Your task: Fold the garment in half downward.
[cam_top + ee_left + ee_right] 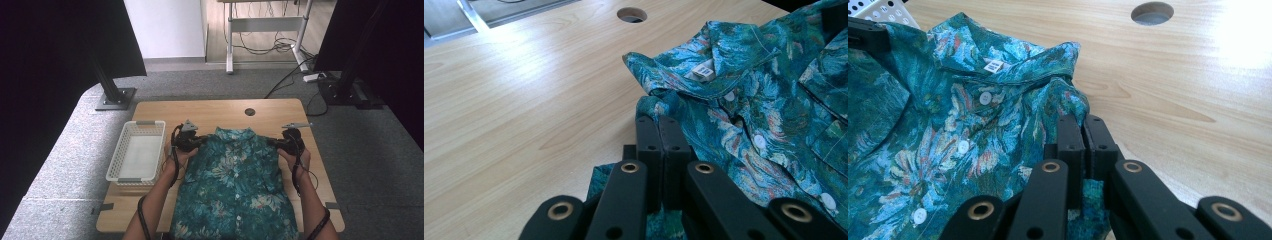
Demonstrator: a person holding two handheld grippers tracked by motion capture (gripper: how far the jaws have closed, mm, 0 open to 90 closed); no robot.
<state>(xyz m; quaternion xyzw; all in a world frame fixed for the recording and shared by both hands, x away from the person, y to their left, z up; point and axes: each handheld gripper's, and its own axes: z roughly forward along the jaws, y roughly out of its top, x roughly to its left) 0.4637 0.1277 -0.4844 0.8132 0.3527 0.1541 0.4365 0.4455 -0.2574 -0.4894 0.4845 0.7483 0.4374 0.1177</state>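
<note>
A teal floral button-up shirt [232, 180] lies front up on the wooden table [150, 112], collar toward the far edge and hem hanging over the near edge. My left gripper [201, 141] is shut on the shirt's left shoulder, and in the left gripper view the black jaws [659, 125] pinch the fabric [744, 100] beside the collar. My right gripper [272, 142] is shut on the right shoulder; the right gripper view has its jaws [1082, 125] closed on cloth [948, 125] next to the collar and white label [993, 66].
A white perforated basket [136, 151] stands at the left of the table, close to my left gripper. A round cable hole [249, 111] sits near the far edge. Bare wood stretches beyond the collar. Stand bases and cables lie on the floor behind.
</note>
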